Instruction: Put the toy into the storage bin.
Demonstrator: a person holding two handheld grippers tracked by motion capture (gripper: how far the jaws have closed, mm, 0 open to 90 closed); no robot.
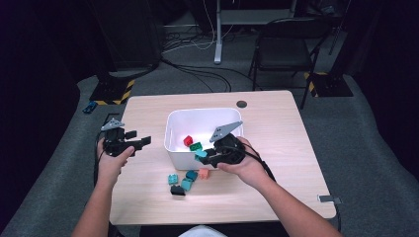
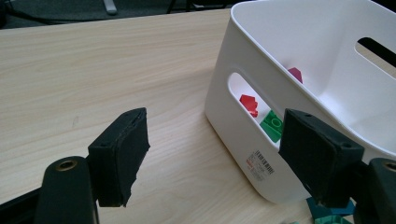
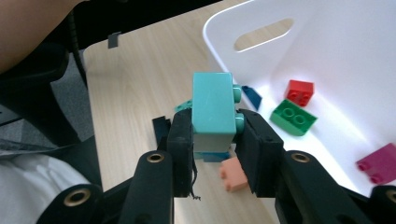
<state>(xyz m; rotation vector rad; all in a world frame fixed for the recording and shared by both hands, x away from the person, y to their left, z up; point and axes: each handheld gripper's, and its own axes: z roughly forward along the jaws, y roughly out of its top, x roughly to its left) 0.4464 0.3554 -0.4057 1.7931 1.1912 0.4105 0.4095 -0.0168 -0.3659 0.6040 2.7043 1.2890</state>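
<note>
Blocks are lying all around. A white bin (image 1: 173, 143) is sitting in the middle of the wooden table (image 1: 276, 148), and a red block (image 3: 300, 92), a green block (image 3: 293, 116), a dark blue piece (image 3: 252, 96) and a pink block (image 3: 380, 163) are resting inside it. Just in front of the bin, on the table, a peach block (image 1: 203, 173), some teal blocks (image 1: 187, 183) and a black block (image 1: 177, 191) are lying close together.

The right gripper (image 3: 214, 140) is squeezing a teal block (image 3: 213, 105) between its jaws, right at the bin's near wall and up above the loose blocks. The bin's wall is standing between this block and the ones inside.

The left gripper (image 2: 212, 158) is waiting off to the left of the bin, with its jaws spread wide and nothing between them.

Past the table, a grey floor (image 1: 360, 143) is showing, with cables (image 1: 197, 74) running over it and a dark chair (image 1: 284, 49) standing in the dim room.
</note>
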